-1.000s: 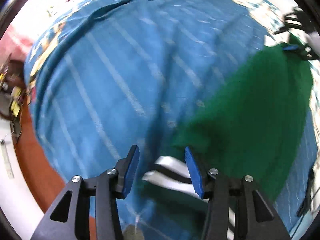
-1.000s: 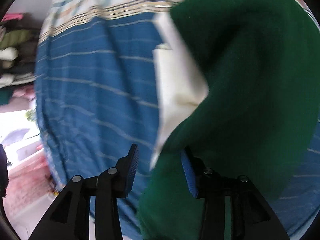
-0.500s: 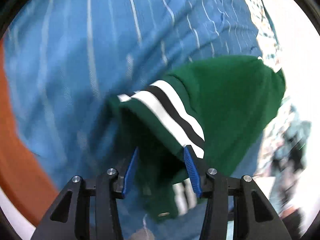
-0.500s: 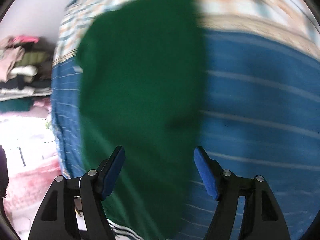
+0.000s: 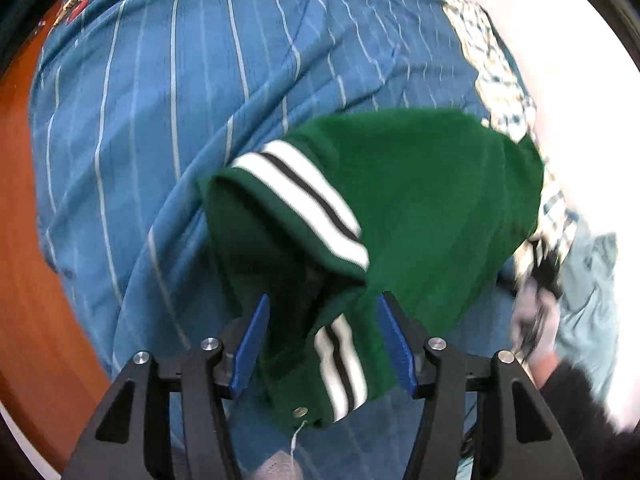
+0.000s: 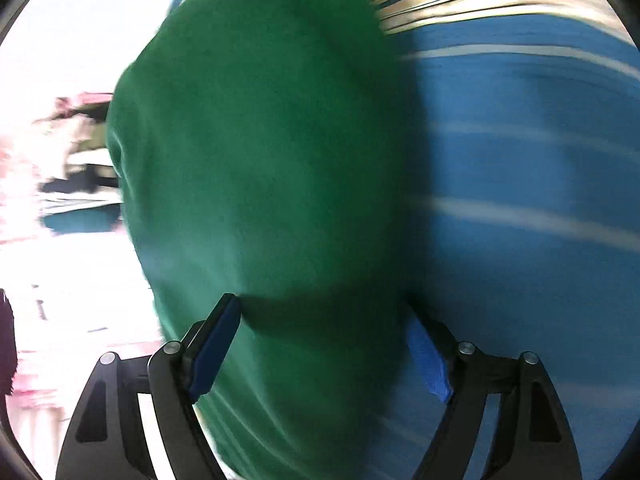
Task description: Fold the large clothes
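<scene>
**Loose hold, moving fabric: the fold can slip**

Your left claw (image 5: pixel 322 336) has just been opening; its blue pads stand apart with the striped collar end of the green garment (image 5: pixel 420 200) lying between them, and the pads do not appear to press on the cloth. Judged from that, the garment is released on this side. It lies bunched on the blue striped bedsheet (image 5: pixel 160 120), its body running toward 1 o'clock from the claw and its white-and-black band (image 5: pixel 304 204) curling over at 12 o'clock. If you pull away now, a pad may snag the collar and drag the fold open.

Your right claw (image 6: pixel 320 348) has also just been opening and stands wide. Green cloth fills the gap and runs up to 12 o'clock, with the bedsheet at 3 o'clock. The picture is smeared, so contact is hard to read, but nothing looks pinched. Sweeping across at this pace may rumple the top layer or push it off square.
</scene>
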A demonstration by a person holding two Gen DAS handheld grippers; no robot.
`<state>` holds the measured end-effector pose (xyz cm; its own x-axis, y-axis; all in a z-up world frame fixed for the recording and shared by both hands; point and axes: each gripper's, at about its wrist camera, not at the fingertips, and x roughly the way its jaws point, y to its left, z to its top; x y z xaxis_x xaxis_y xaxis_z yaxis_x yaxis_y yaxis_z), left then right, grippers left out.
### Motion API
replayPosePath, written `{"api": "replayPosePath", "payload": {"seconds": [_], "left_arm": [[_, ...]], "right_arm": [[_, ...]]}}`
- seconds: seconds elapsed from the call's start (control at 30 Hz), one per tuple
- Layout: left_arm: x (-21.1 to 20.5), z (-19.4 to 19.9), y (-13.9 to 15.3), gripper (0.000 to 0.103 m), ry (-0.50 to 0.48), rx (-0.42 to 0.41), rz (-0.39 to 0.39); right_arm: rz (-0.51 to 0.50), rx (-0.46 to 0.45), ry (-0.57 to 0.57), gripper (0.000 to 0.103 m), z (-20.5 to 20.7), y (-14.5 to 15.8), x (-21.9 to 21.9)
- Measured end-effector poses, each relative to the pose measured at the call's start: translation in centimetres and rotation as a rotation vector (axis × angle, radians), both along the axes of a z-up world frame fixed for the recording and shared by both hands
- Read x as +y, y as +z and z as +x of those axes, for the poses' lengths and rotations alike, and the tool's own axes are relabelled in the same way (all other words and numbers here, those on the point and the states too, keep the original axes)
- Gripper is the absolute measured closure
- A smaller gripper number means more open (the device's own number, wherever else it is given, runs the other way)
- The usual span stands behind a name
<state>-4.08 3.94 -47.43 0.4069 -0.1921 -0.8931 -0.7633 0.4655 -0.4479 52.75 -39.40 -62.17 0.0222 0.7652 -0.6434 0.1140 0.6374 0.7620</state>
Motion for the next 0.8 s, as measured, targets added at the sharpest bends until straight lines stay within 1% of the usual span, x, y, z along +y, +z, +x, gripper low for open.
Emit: {"api": "replayPosePath", "payload": {"seconds": [0.03,0.07,0.1,0.13,0.17,0.2,0.23,0.3,0.4,0.47,0.5,0.53,0.6,0.67,0.7,0.73,0.77,0.8], "left_arm": [[-0.5,-0.2,-0.6,0.05,0.009,0.013,-0.006],[-0.9,-0.4,-1.1,0.05,0.024,0.013,-0.02],[-1.2,-0.4,-1.7,0.05,0.038,0.009,-0.036],[-1.5,-0.3,-2.1,0.05,0.054,0.012,-0.04],[-1.7,-0.1,-2.6,0.05,0.073,0.016,-0.034],[-1.9,-0.1,-2.7,0.05,0.086,0.02,-0.027],[-2.1,-0.2,-2.6,0.05,0.104,0.028,-0.017],[-2.8,-1.0,-1.4,0.05,0.13,0.024,-0.009],[-4.6,-1.6,-0.3,0.05,0.088,0.046,-0.013],[-6.2,-2.5,-0.2,0.05,0.066,0.054,-0.061],[-6.8,-3.0,-0.4,0.05,0.067,0.054,-0.088],[-7.7,-3.4,-1.2,0.05,0.078,0.053,-0.135],[-8.7,-3.2,-2.7,0.05,0.111,0.045,-0.209],[-9.1,-2.8,-4.3,0.05,0.198,-0.011,-0.285],[-8.9,-2.1,-5.6,0.05,0.249,-0.019,-0.317],[-8.5,-1.8,-6.8,0.05,0.306,-0.013,-0.33],[-8.0,-1.8,-7.9,0.05,0.362,-0.009,-0.343],[-7.5,-1.9,-8.9,0.052,0.429,-0.002,-0.358]], "right_arm": [[0.01,-0.017,0.002,0.03,0.5,-0.2,0.6],[-0.005,-0.035,0.017,0.041,0.9,-0.3,1.5],[-0.013,-0.046,0.019,0.06,1.0,-0.2,2.1],[-0.008,-0.046,0.001,0.069,0.8,-0.2,2.1],[0.024,-0.032,-0.059,0.078,0.1,0.0,1.3],[0.048,-0.024,-0.11,0.084,-0.8,0.3,0.4],[0.064,-0.017,-0.157,0.085,-1.9,0.8,-0.6],[0.092,0.025,-0.274,0.085,-4.5,1.4,-3.2],[0.093,0.107,-0.416,0.085,-9.1,1.6,-6.9],[0.081,0.165,-0.473,0.085,-12.0,1.1,-9.2],[0.071,0.181,-0.479,0.085,-13.1,1.0,-9.7],[0.065,0.19,-0.479,0.085,-13.8,0.8,-10.3],[0.045,0.2,-0.465,0.085,-14.8,0.5,-11.2],[0.033,0.193,-0.421,0.083,-15.3,0.2,-11.3],[0.03,0.184,-0.405,0.083,-15.0,0.4,-11.3],[0.034,0.178,-0.389,0.083,-15.0,0.4,-11.5],[0.03,0.177,-0.362,0.081,-14.9,0.3,-11.4],[0.024,0.175,-0.346,0.078,-14.7,0.2,-11.4]]}}
